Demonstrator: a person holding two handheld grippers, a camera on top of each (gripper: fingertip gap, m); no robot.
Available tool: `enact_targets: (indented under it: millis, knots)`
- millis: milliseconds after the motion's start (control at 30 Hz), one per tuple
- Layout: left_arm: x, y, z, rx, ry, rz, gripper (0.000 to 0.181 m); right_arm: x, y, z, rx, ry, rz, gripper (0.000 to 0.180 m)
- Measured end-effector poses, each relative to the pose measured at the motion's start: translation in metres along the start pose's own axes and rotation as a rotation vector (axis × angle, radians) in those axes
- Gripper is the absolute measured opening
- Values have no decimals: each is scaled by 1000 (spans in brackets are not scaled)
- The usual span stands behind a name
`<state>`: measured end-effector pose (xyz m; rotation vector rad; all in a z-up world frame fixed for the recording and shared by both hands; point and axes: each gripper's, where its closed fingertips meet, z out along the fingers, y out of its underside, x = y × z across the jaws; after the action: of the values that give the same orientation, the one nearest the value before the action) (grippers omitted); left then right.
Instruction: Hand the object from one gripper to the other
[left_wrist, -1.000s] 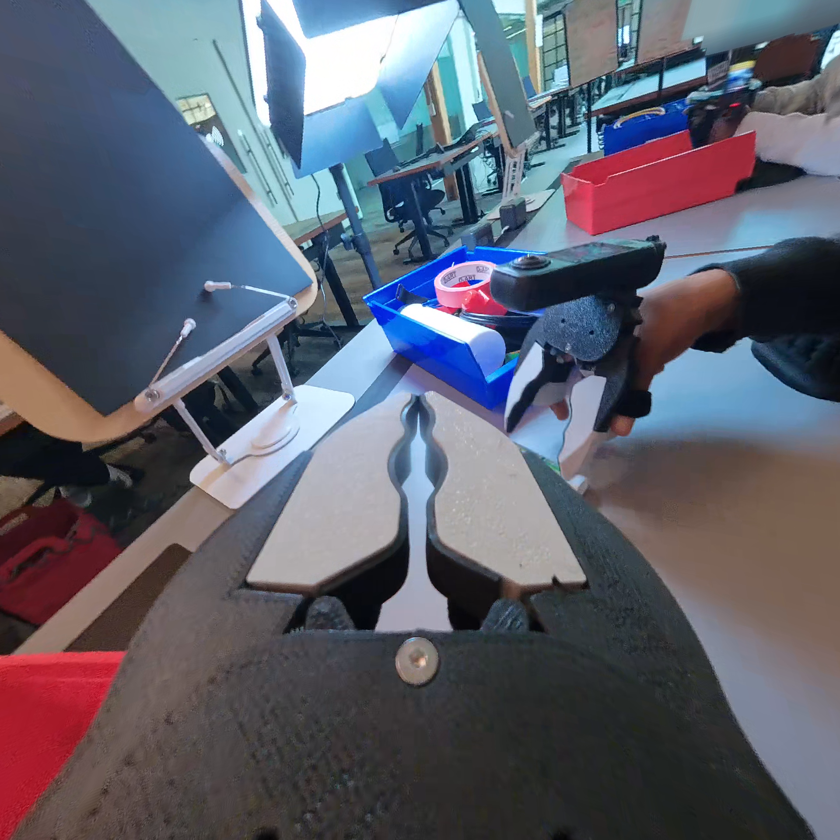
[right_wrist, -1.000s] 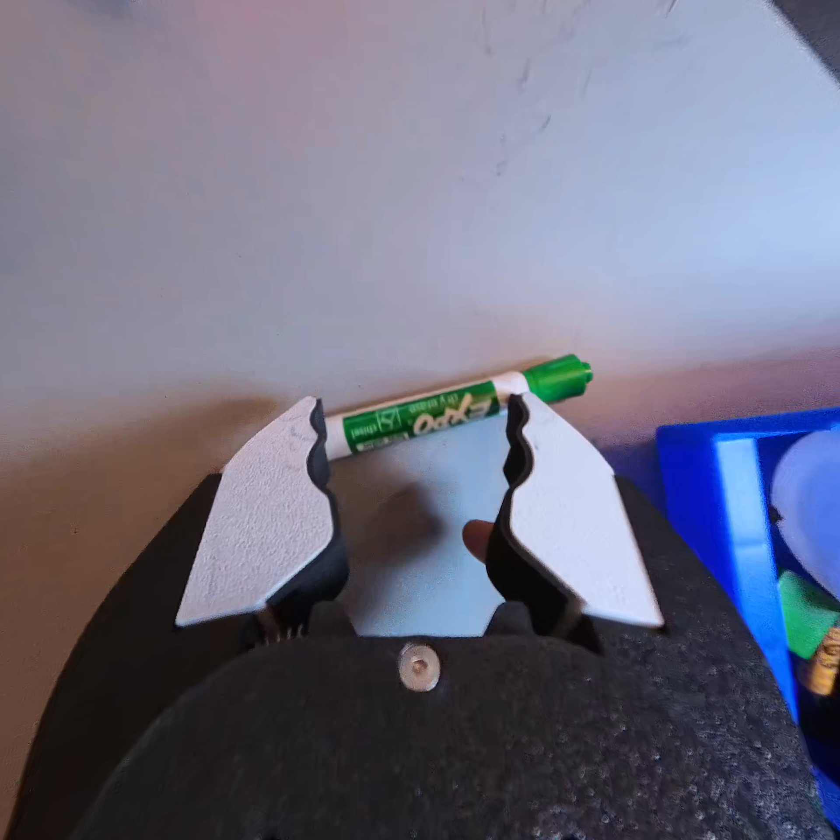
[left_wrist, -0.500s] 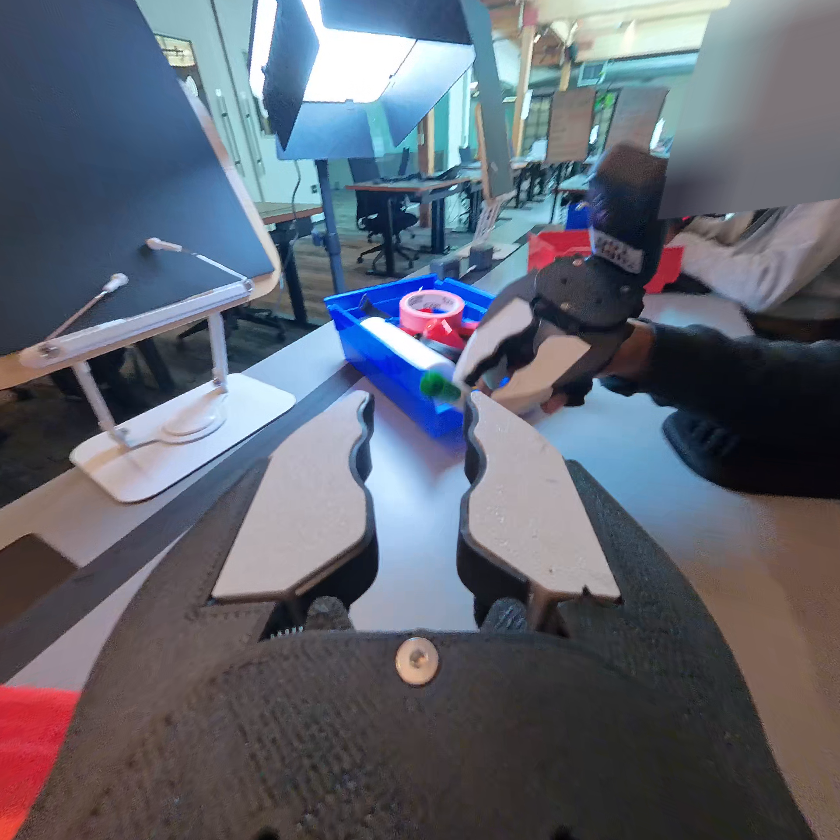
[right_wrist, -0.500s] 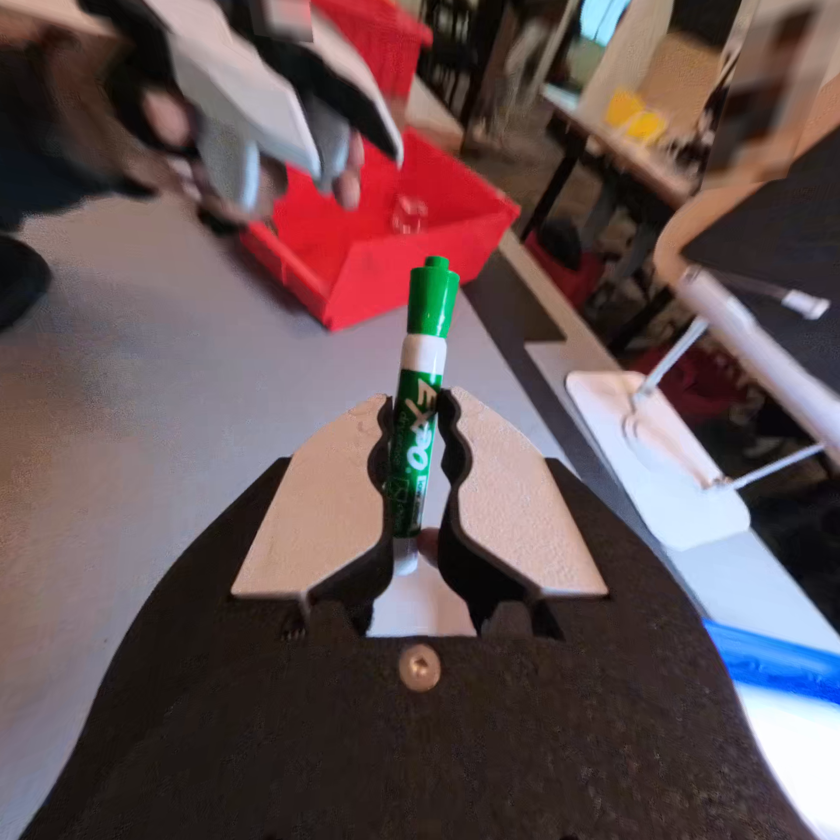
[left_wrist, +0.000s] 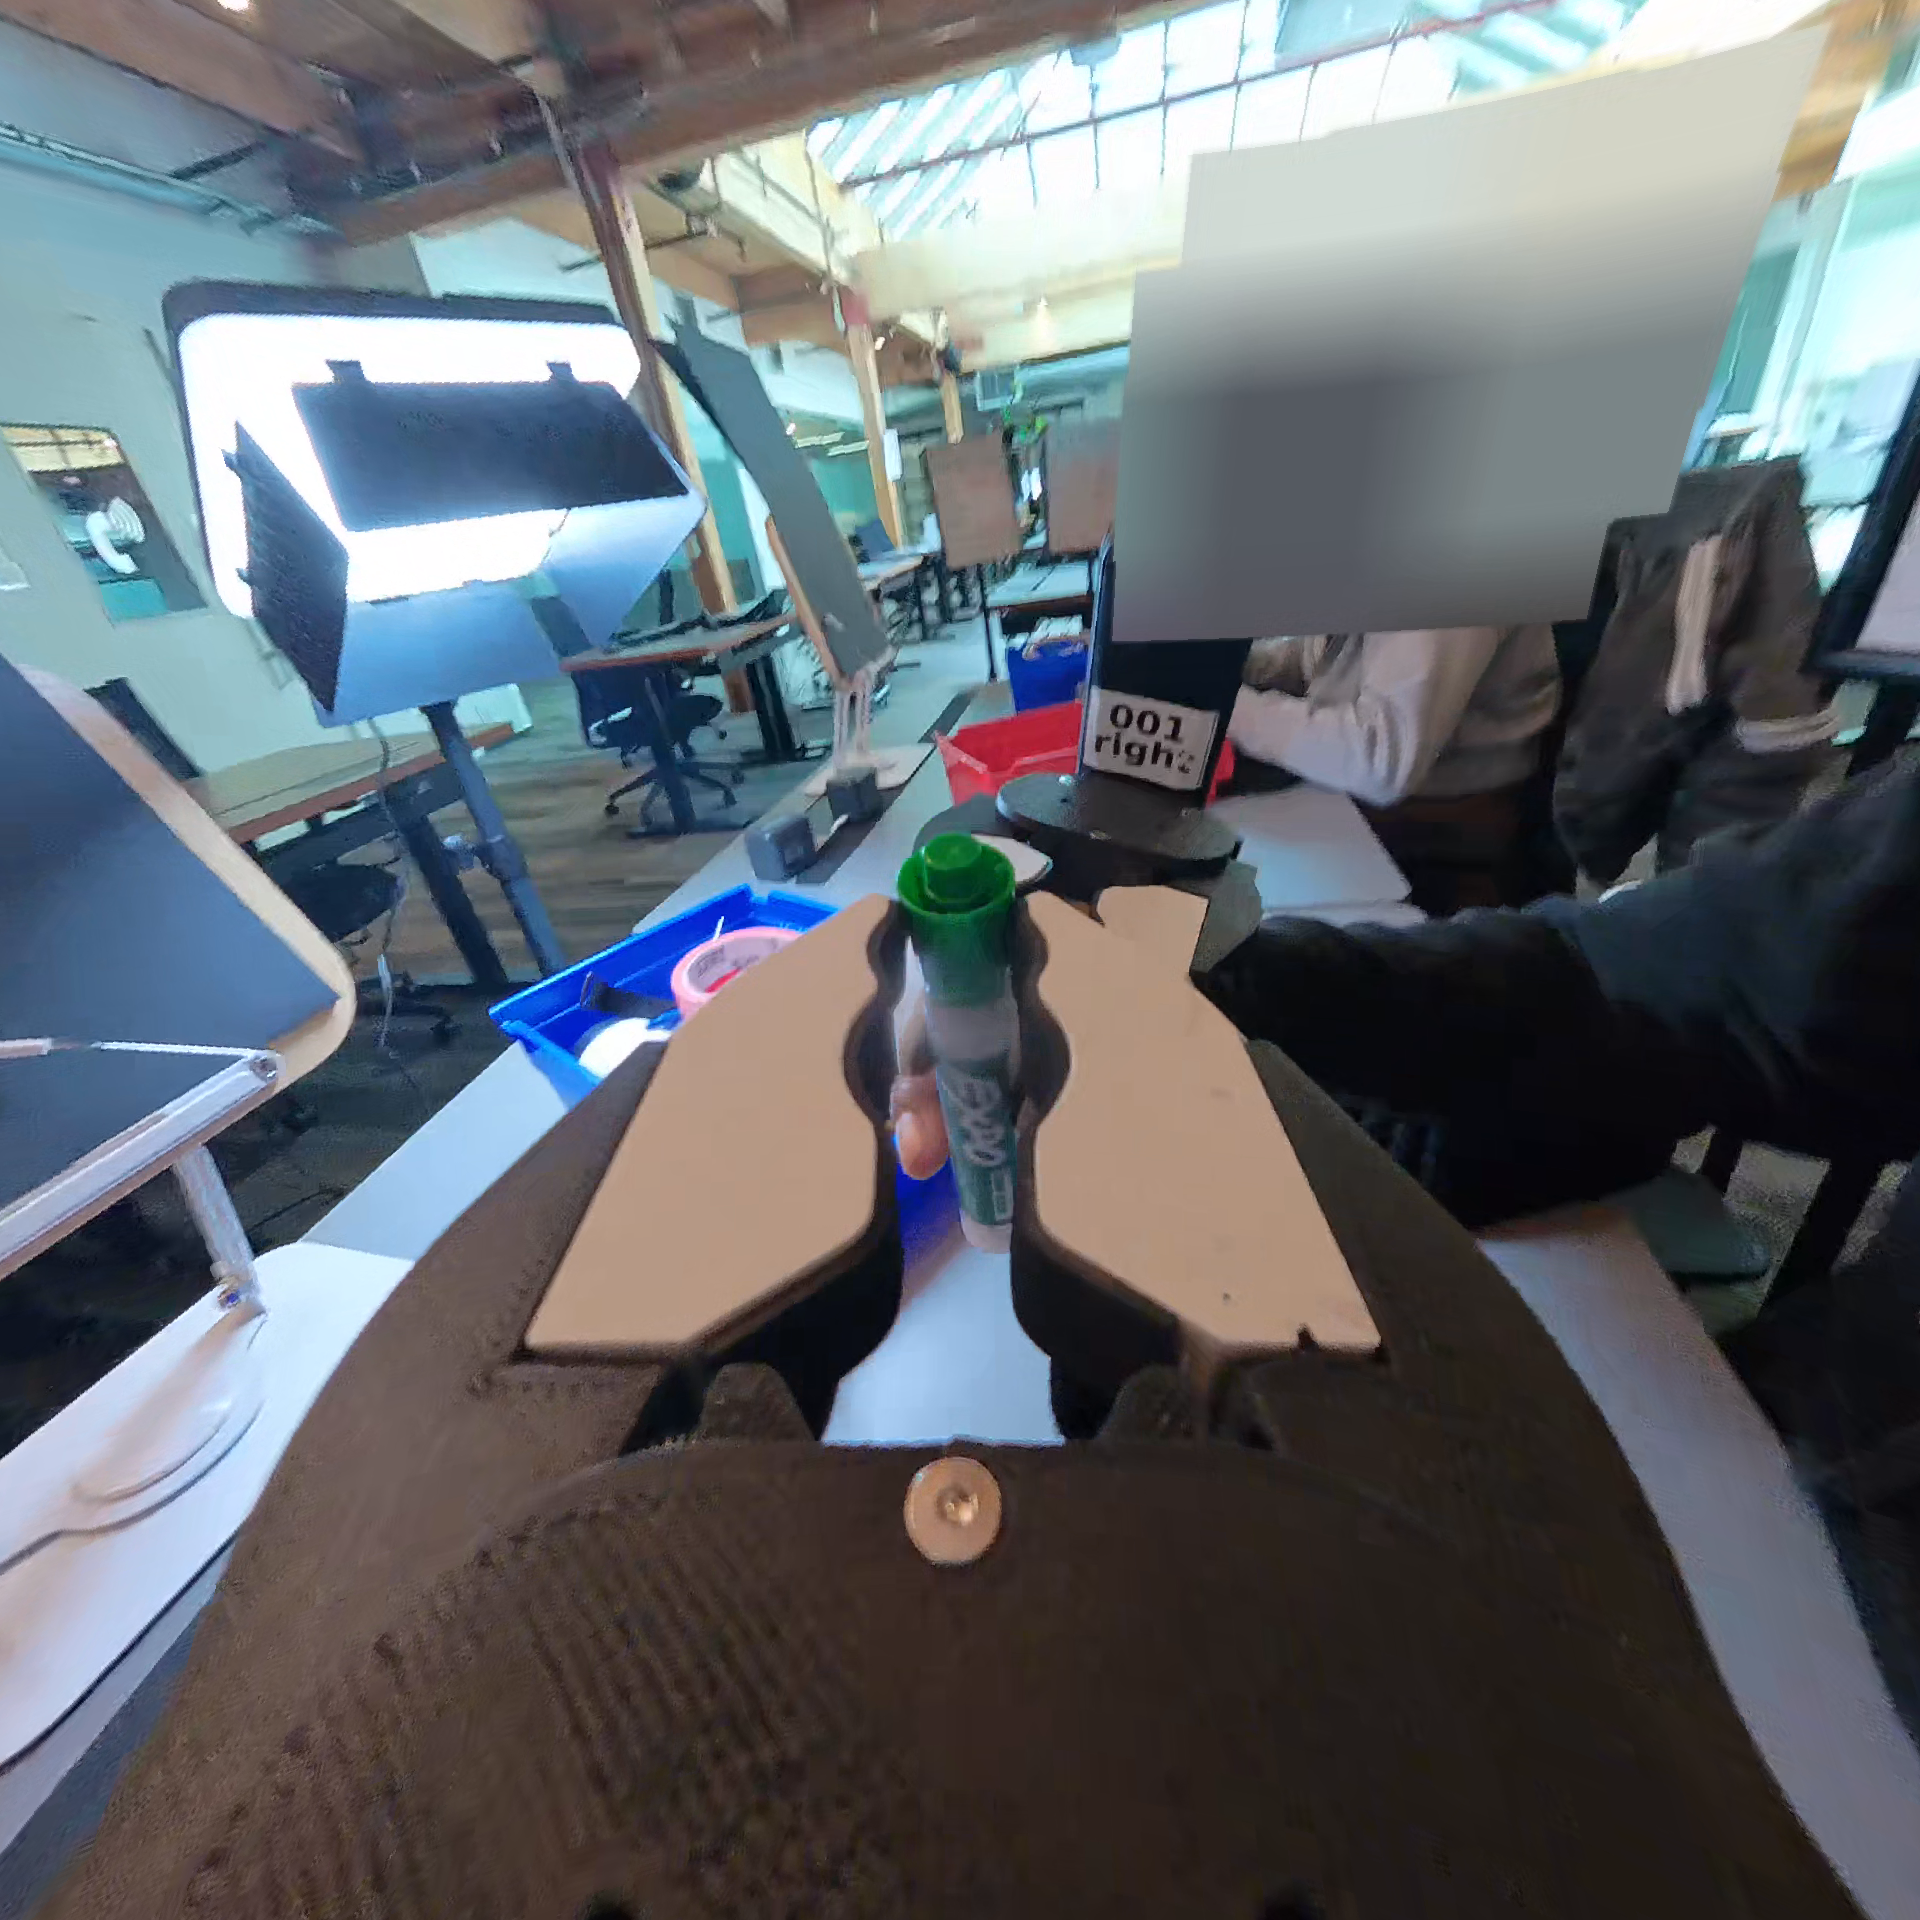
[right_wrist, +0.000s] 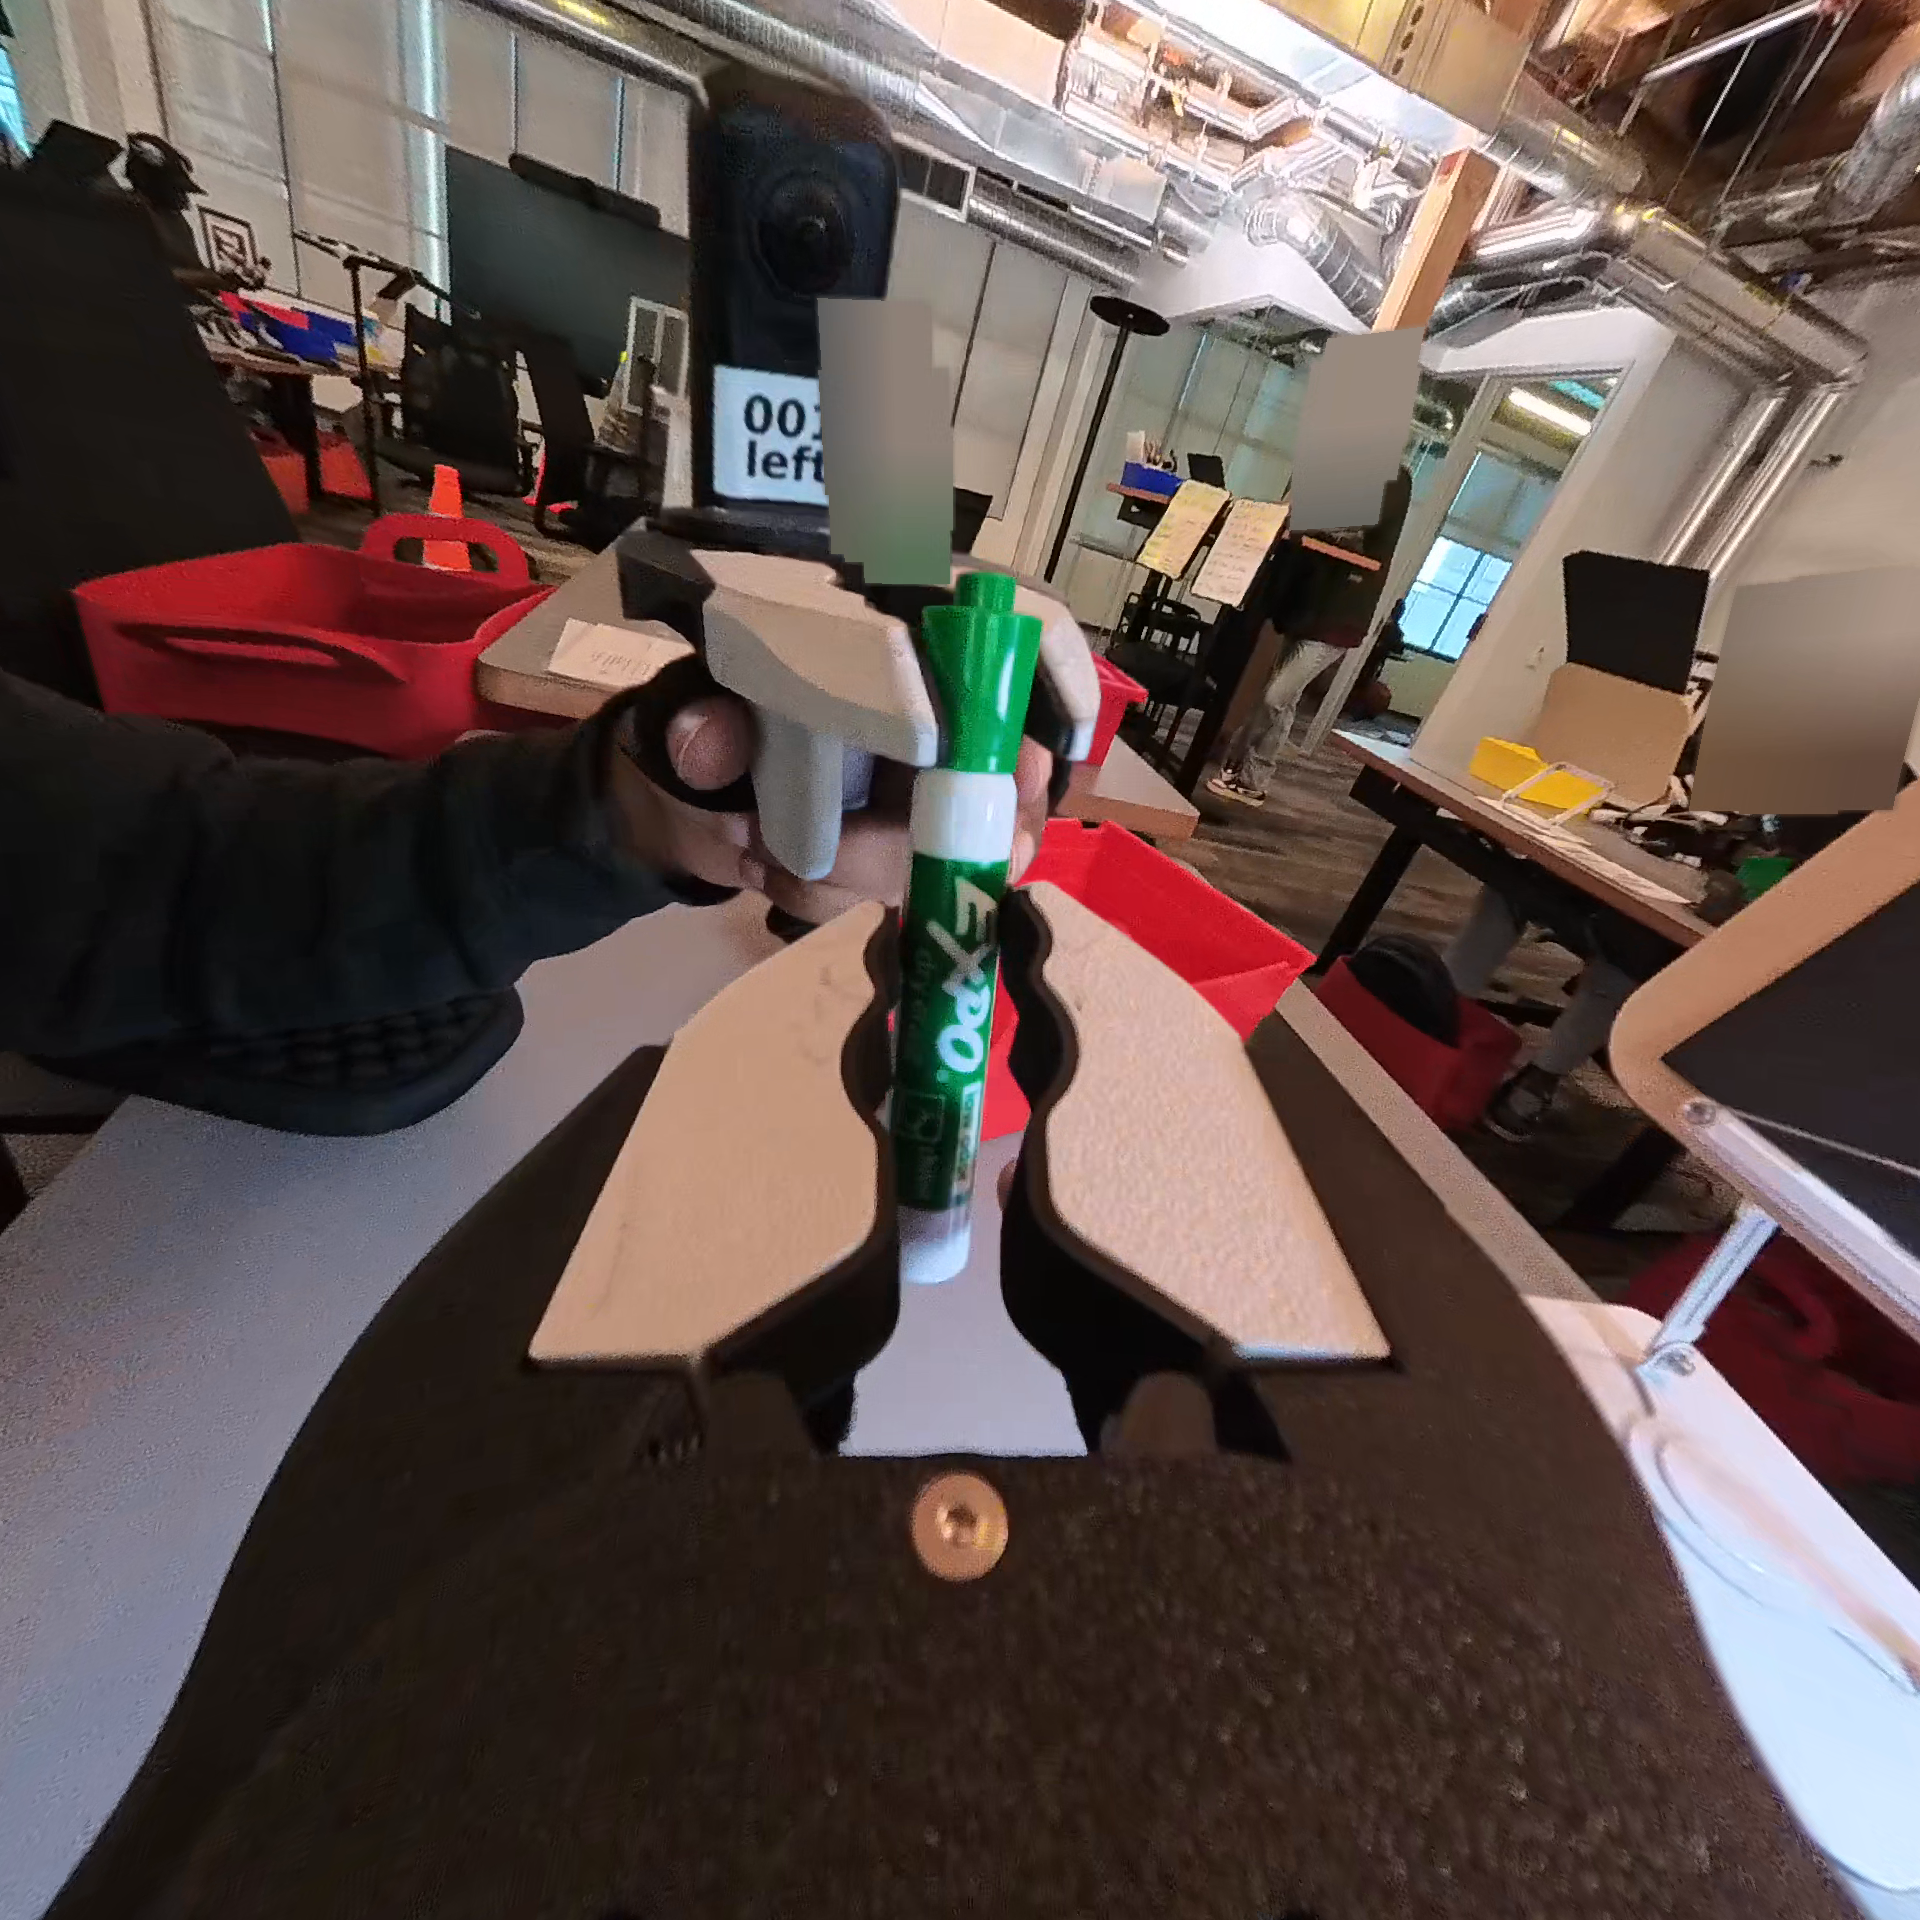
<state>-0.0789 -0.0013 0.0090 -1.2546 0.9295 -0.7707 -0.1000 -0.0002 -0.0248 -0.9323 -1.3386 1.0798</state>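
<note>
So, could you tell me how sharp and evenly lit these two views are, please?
Left wrist view: the studio light blows out to white glare; the marker is slightly soft, and straight edges bow from the wide lens. Right wrist view: the marker is crisp, the background softer, lighting even.

Both my views are bright and mostly sharp up close, lit by daylight from the skylights (left_wrist: 1039, 114) overhead and by a glaring softbox (left_wrist: 416, 457) to my left, whose panel burns out to pure white. Wide-angle lenses bend the edges, so beams and the counter (right_wrist: 208, 1299) curve outward, and far desks go soft. My dark housing stays underexposed low in each frame, and the marker (right_wrist: 961, 914) shows a slight sheen on its cap.
</note>
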Motion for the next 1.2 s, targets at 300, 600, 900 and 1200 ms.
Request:
enact_targets:
  millis: [300, 600, 900, 1200]
  knots:
    - [-6, 29, -4, -160, -33, -92, 18, -2, 36, 8, -109, -15, 44, 39]
    - [-2, 35, -5, -128, 41, -184, 43, 0, 11, -3, 20, -67, 192, 20]
    - [9, 61, 14, -175, 84, -175, 19, -1, 2, -5, 87, -73, 230, 18]
    - [-3, 37, -4, -112, 59, -249, 19, 0, 32, -12, -62, -134, 275, 46]
